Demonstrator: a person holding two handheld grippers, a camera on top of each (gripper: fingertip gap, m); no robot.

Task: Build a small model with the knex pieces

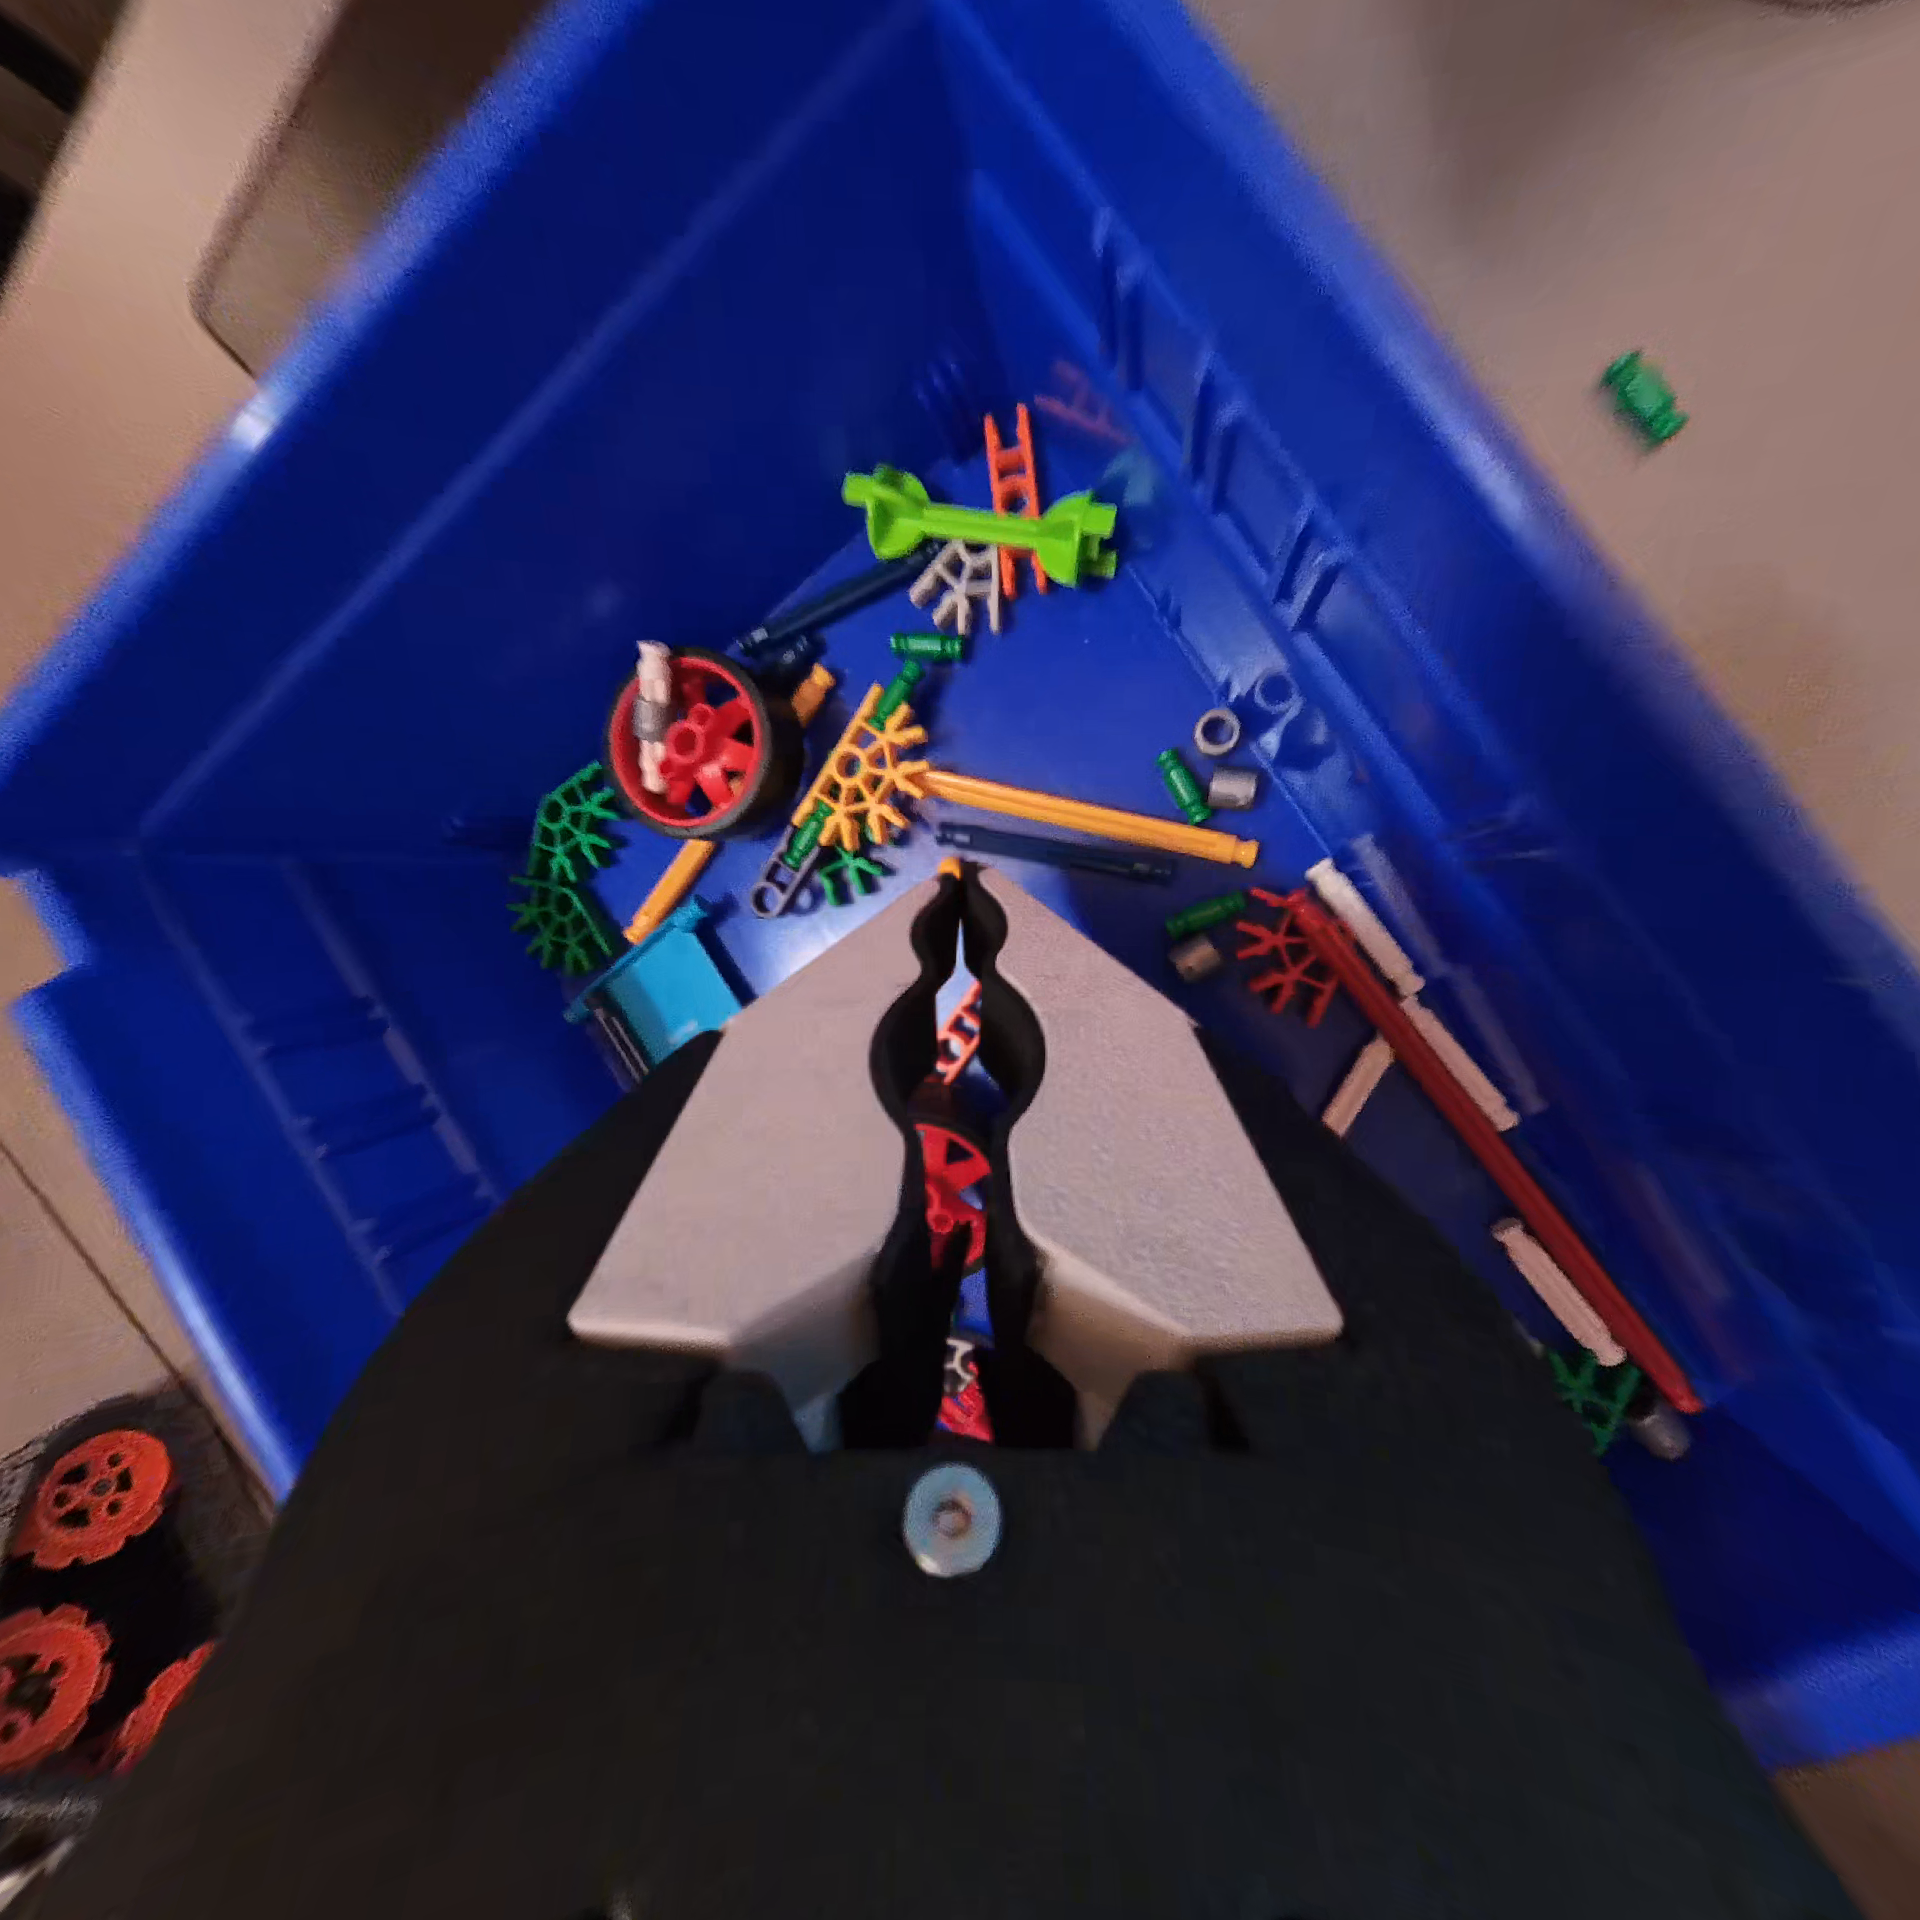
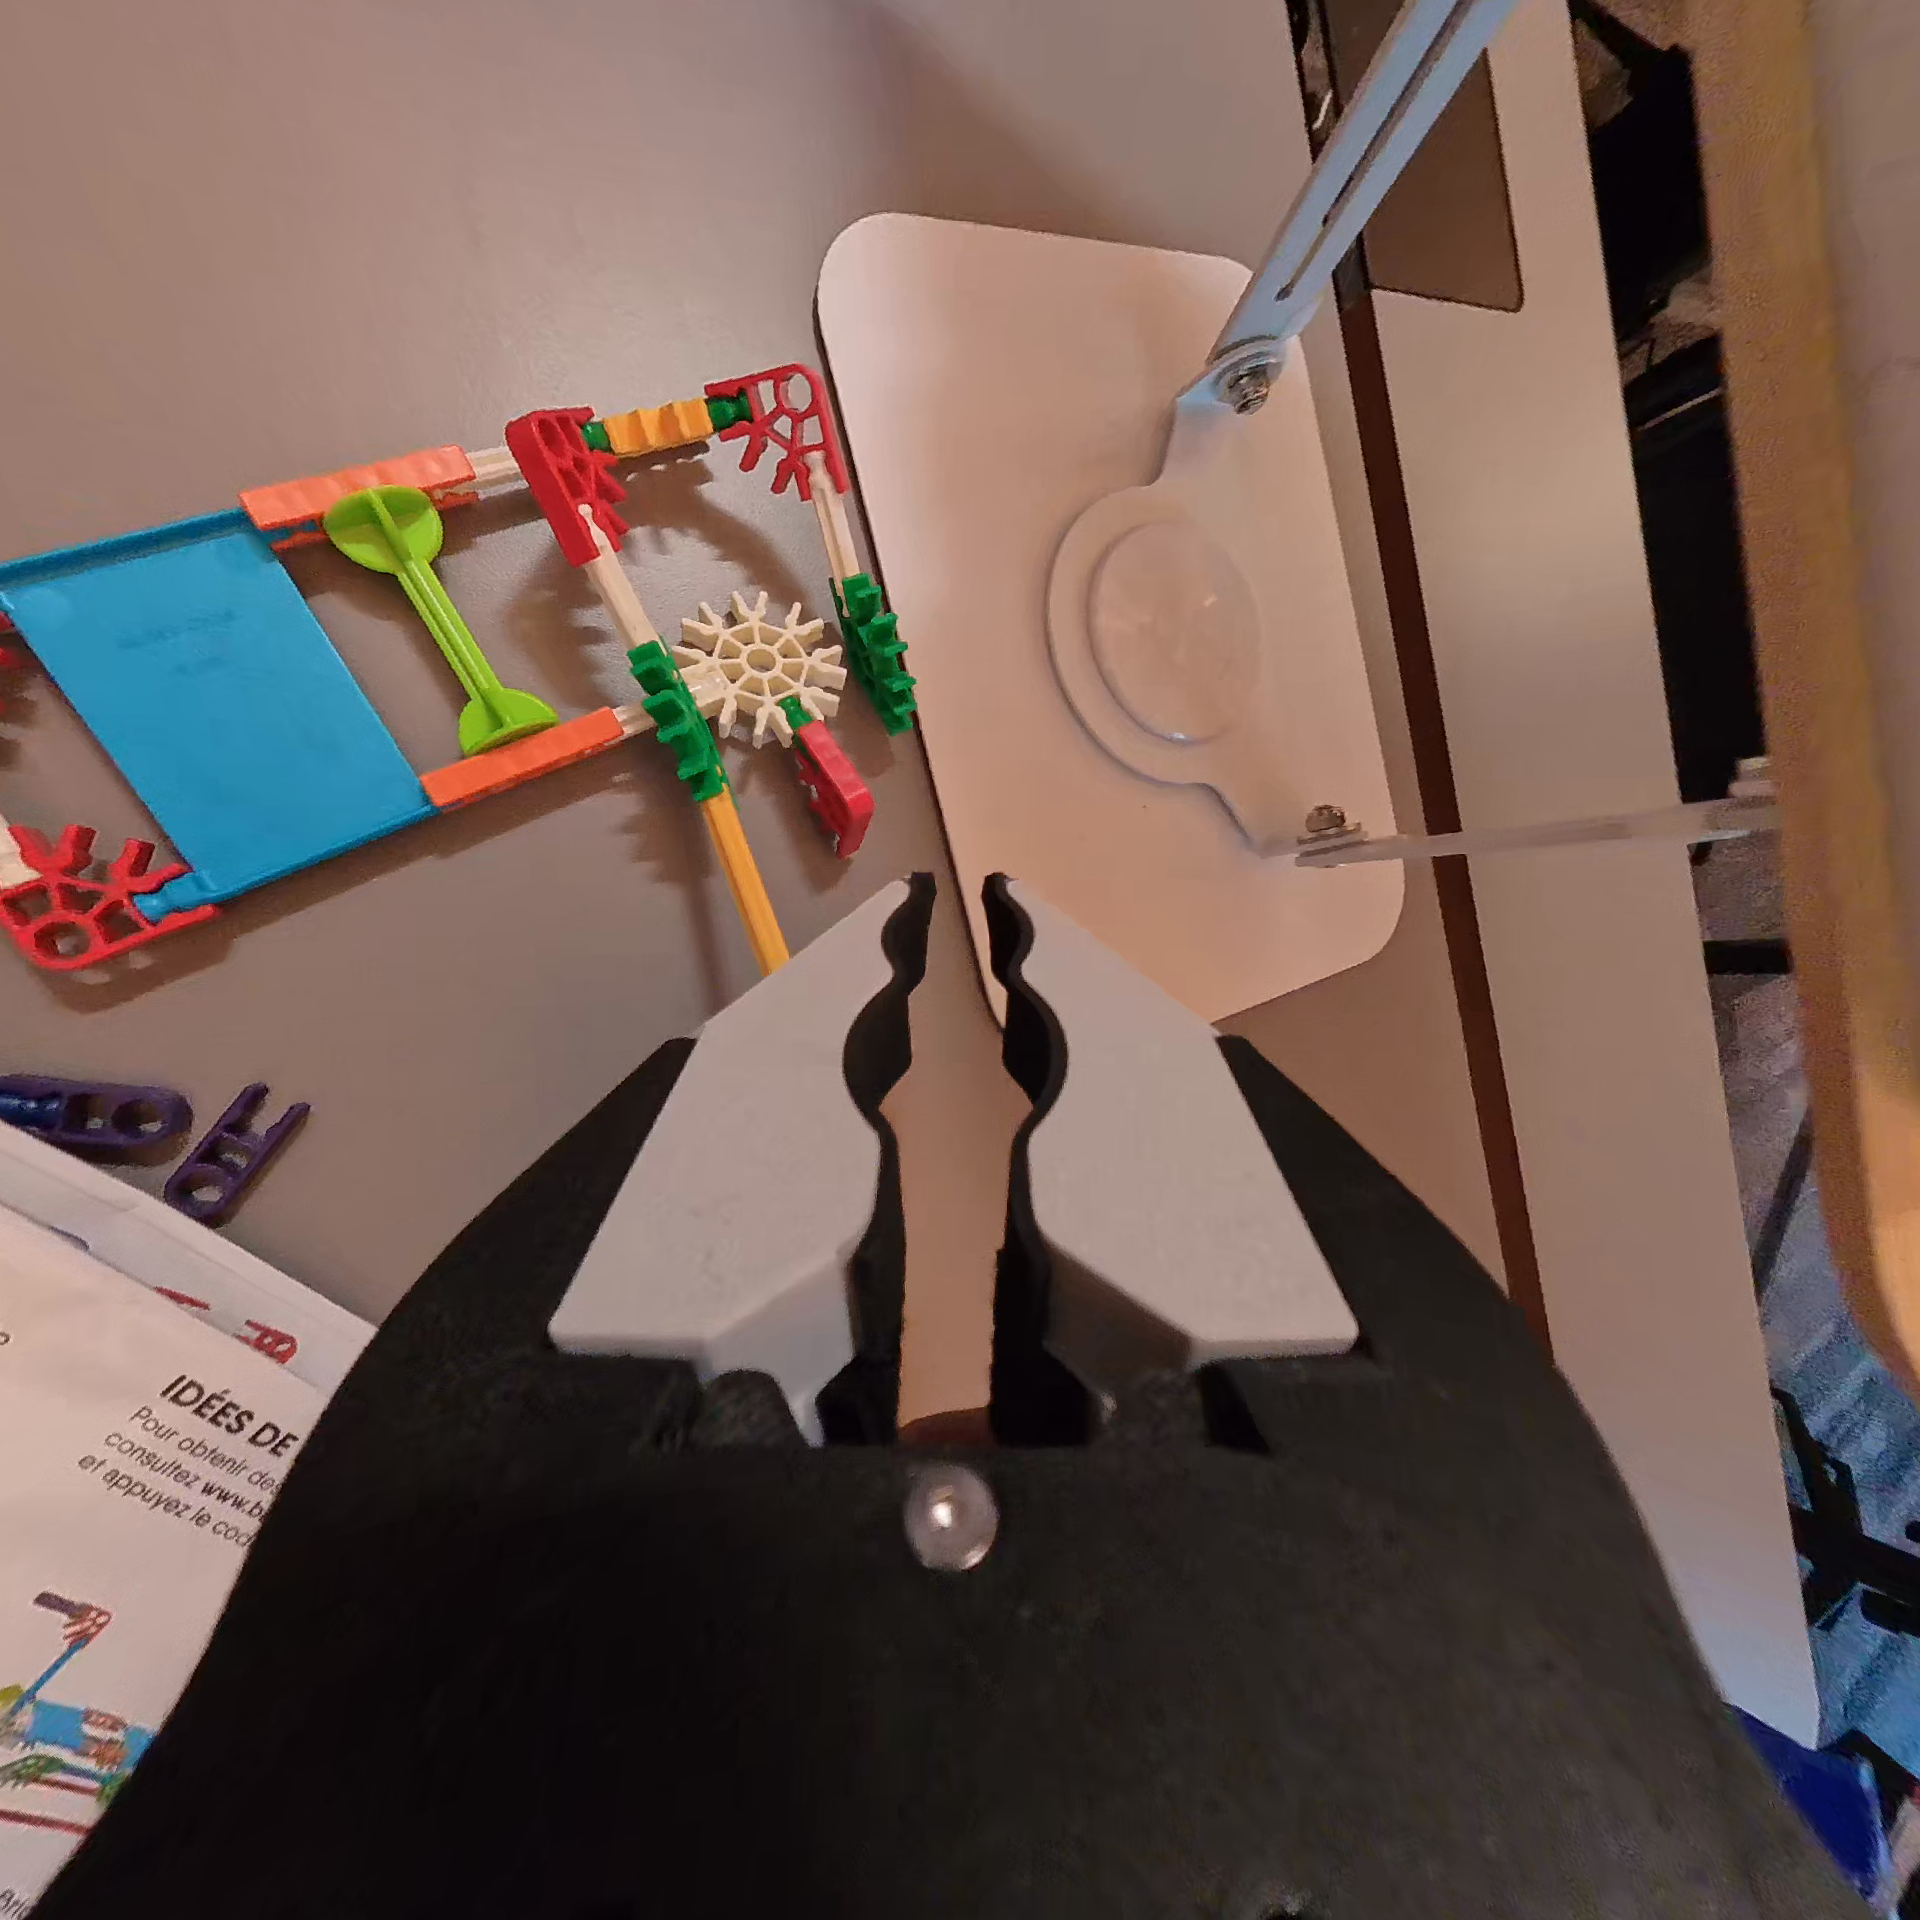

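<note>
Table (image 2: 312, 260): plain beige-grey surface, fills upper left of right wrist view. White rounded board (image 2: 987, 468) at frame centre, clear bracket (image 2: 1174, 644) bolted on. White upright panel (image 2: 1538, 831) at right; dark clutter beyond. Lighting warm, dim; soft shadows.

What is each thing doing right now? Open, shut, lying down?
left gripper: jaws shut on a small orange rod tip, above the bin
right gripper: jaws slightly open, empty
blue bin: open-topped, loose pieces inside
red wheel: lying tilted in the bin
toy frame: assembled, flat on the table
booklet: lying flat
</note>
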